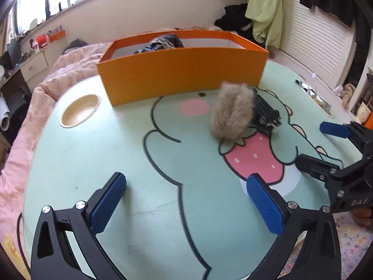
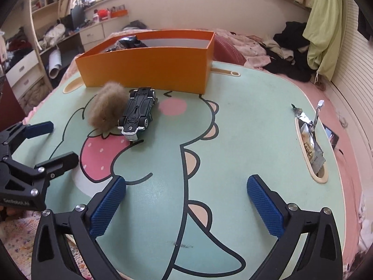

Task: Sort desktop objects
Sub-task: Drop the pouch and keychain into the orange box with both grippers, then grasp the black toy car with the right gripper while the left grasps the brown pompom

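1. While both tools hovered low over the green table (image 2: 256, 116), the left gripper (image 1: 186, 200) had its blue-padded fingers spread wide apart with nothing between them
2. The right gripper (image 2: 186, 203) was likewise spread wide and held nothing; in the left wrist view it showed at the far right edge (image 1: 312, 144), fingers apart, pointing in across the table
3. The fluffy brown item (image 1: 232, 110) lay ahead of the left gripper and a little to its right, on the dinosaur print, just above the printed strawberry
4. The toy car (image 2: 137, 114) lay belly-up, wheels and chassis showing, ahead and to the left of the right gripper; it touched the fluffy brown item along its left side, as seen from the right wrist
5. From the left wrist, the toy car (image 1: 265, 114) was mostly hidden behind the fur, only its front end showing
6. The orange box (image 2: 149, 70) stood open-topped at the far edge of the table, beyond both objects and ahead of both grippers; dark items lay inside at its left end, too hidden to identify
7. A foil snack wrapper (image 2: 310, 140) sat in the table's slot, ahead and well to the right of the right gripper
8. A round cup recess (image 1: 79, 113) was ahead and left of the left gripper
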`<action>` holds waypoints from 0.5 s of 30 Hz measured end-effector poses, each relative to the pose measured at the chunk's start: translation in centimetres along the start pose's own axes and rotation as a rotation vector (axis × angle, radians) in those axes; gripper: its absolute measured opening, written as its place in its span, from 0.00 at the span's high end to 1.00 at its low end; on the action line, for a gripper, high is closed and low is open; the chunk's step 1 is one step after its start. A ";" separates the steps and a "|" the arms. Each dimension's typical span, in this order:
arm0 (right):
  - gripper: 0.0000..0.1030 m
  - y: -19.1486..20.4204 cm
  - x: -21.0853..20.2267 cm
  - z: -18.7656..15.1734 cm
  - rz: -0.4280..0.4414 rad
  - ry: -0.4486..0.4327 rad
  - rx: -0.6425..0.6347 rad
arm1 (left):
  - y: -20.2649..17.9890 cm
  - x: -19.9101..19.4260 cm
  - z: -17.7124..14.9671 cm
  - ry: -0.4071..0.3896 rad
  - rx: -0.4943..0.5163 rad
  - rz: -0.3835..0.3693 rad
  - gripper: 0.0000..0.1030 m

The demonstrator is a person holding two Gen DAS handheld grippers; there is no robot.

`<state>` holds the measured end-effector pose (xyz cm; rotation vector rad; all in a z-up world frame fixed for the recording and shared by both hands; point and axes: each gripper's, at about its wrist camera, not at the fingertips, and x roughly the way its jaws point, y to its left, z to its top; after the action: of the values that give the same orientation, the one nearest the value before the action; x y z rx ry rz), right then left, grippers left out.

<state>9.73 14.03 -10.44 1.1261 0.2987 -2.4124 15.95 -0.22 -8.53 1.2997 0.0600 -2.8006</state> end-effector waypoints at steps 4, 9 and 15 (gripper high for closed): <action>0.00 -0.1 0.0 -0.1 0.000 0.001 0.001 | 0.1 -0.4 -0.2 -0.013 -0.006 0.006 0.00; 0.00 -0.2 0.0 -0.1 0.002 -0.002 0.000 | -0.1 -0.5 -0.1 -0.015 -0.006 0.006 0.00; 0.00 -0.2 0.0 -0.1 0.002 -0.003 0.000 | 0.1 -0.4 0.1 -0.016 -0.008 0.006 0.00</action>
<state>9.71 14.25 -10.48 1.1227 0.2972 -2.4122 16.18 -0.34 -8.17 1.2732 0.0658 -2.8023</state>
